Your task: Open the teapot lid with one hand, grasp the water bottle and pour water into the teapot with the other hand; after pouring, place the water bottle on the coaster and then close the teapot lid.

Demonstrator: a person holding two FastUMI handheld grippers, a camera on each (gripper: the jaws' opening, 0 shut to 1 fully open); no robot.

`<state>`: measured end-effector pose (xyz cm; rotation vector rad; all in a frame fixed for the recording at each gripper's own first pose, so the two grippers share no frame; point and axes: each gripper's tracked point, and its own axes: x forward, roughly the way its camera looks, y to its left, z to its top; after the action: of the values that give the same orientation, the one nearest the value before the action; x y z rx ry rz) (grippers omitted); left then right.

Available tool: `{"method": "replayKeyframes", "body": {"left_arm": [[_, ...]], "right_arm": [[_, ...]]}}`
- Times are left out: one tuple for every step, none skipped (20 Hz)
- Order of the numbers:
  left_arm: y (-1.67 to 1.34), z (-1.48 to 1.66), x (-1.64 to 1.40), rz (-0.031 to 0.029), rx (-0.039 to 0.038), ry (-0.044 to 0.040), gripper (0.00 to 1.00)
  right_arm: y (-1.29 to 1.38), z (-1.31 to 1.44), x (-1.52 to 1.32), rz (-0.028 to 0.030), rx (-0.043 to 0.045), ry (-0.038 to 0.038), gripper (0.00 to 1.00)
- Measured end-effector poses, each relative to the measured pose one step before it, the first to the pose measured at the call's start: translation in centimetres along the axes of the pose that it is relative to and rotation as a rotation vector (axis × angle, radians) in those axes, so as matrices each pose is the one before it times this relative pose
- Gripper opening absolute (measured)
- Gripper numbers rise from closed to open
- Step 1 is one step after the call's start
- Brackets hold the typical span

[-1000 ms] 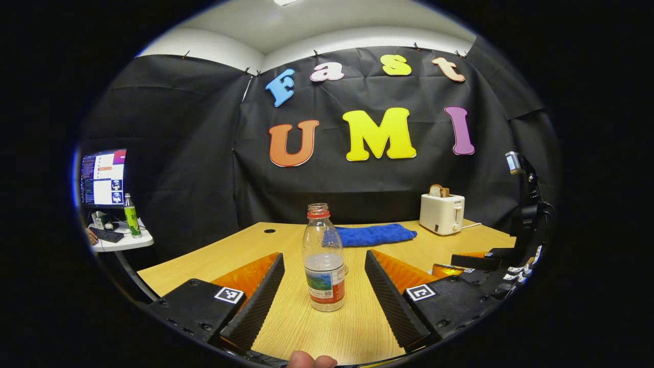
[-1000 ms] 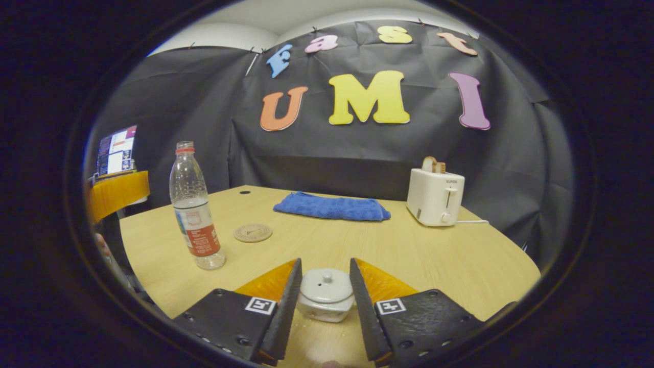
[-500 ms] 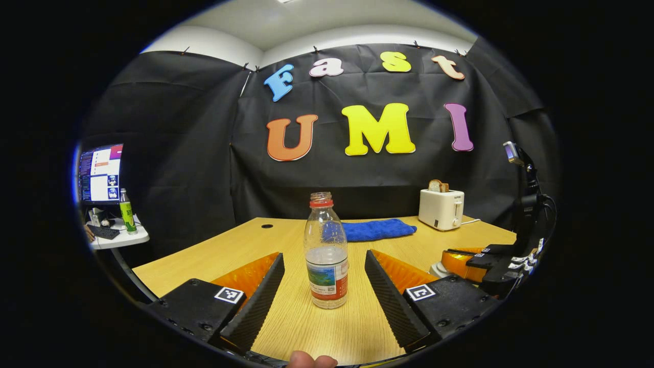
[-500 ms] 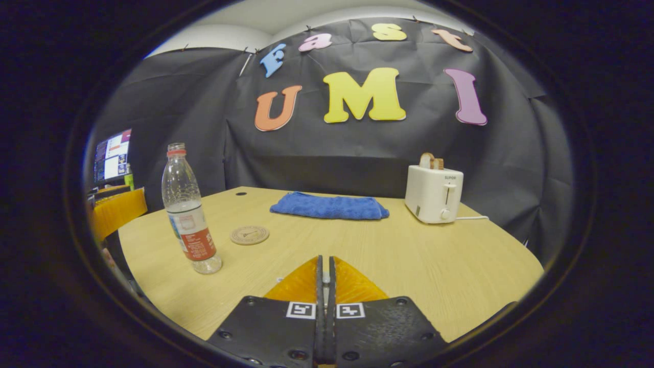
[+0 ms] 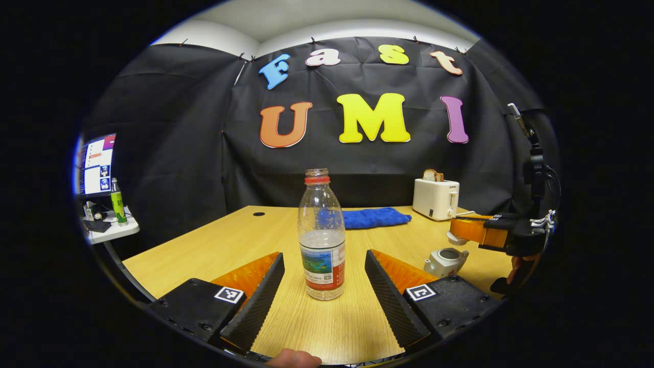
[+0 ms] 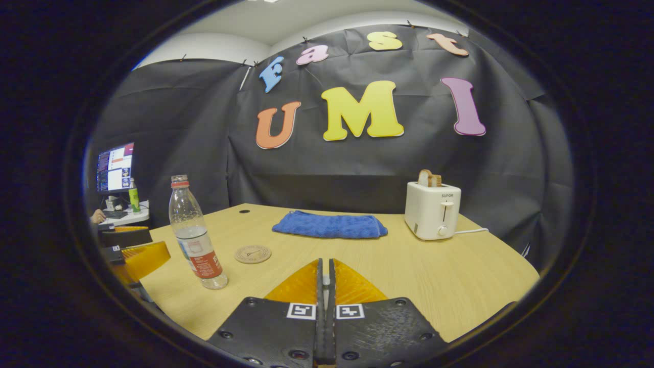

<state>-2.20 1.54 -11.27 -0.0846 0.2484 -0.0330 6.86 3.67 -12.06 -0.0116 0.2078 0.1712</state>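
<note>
Here, nearest the lens in the left gripper view, the left tongs (image 5: 323, 286) stand spread wide on either side of the water bottle (image 5: 321, 235), their ridged inner faces well apart from its wall. The bottle is clear thin plastic, uncapped, with a red neck ring and a paper label band; roughly half full, it is probably light but soft-walled, so a firm squeeze could buckle it and push water out of the open mouth. The labelled waist, where the water backs the wall, looks the best place to take hold. To the right, the small white teapot (image 5: 445, 260) sits open on the wooden desk (image 5: 235, 245); glazed ceramic, hard, smooth and breakable. Above it the right tongs (image 5: 467, 230) appear pressed together on the lid's knob, the lid (image 5: 454, 238) hanging beneath. Farther back lie a round coaster (image 6: 252, 253), a blue towel (image 6: 329, 225) and a white toaster (image 6: 432, 210).
</note>
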Motion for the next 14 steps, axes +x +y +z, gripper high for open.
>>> {"method": "replayKeyframes", "body": {"left_arm": [[-0.202, -0.351, 0.239, -0.00996, -0.00157, 0.01391, 0.99], [-0.068, -0.502, 0.259, -0.00642, -0.00142, 0.01356, 0.99], [-0.015, -0.419, 0.417, -0.00566, -0.00156, 0.01371, 0.99], [0.112, -0.322, 0.502, 0.0022, 0.00007, 0.01072, 0.99], [0.274, -0.282, 0.616, 0.00445, 0.00085, 0.01193, 0.99], [0.293, -0.224, 0.614, 0.00469, 0.00112, 0.00864, 0.99], [0.317, -0.211, 0.682, 0.00486, -0.00115, 0.01132, 1.0], [0.328, -0.398, 0.588, 0.00258, -0.00394, 0.00989, 1.0], [0.205, -0.27, 0.632, -0.00024, -0.00619, 0.00957, 1.0], [-0.037, -0.234, 0.544, -0.00661, -0.00836, 0.00953, 1.0], [-0.118, -0.248, 0.384, -0.00884, -0.00826, 0.00982, 1.0], [-0.051, -0.025, 0.283, -0.00558, -0.00429, 0.00722, 1.0], [-0.127, 0.074, 0.17, -0.00549, -0.00064, 0.00379, 1.0], [-0.006, -0.02, 0.184, -0.00315, 0.00024, -0.00157, 0.99]], "right_arm": [[-0.24, 0.223, -0.328, -0.00199, -0.0013, -0.00389, 0.0], [-0.065, 0.119, -0.301, -0.00126, -0.00261, -0.00194, 0.0], [-0.119, 0.039, -0.361, -0.00019, -0.00061, 0.00057, 0.0], [0.018, -0.05, -0.332, 0.00047, -0.00008, 0.0006, 0.02], [-0.089, 0.158, -0.321, -0.00093, -0.00331, -0.001, 0.02], [-0.092, 0.088, -0.378, -0.00177, -0.00363, -0.00333, 0.02], [-0.095, 0.169, -0.368, -0.00022, -0.00452, -0.00348, 0.02], [-0.066, 0.031, -0.352, -0.00027, -0.00284, -0.00121, 0.02], [-0.065, 0.119, -0.273, 0.00117, -0.00086, -0.00155, 0.02], [-0.09, 0.03, -0.261, -0.00168, -0.00089, -0.00214, 0.02], [-0.163, 0.19, -0.255, -0.00213, -0.00218, -0.00241, 0.02], [-0.229, 0.019, -0.129, -0.00301, -0.00198, -0.00182, 0.02], [-0.15, 0.096, -0.169, -0.00209, 0.0004, -0.00148, 0.02], [-0.206, -0.094, -0.164, -0.00214, 0.00138, -0.00061, 0.02]]}}
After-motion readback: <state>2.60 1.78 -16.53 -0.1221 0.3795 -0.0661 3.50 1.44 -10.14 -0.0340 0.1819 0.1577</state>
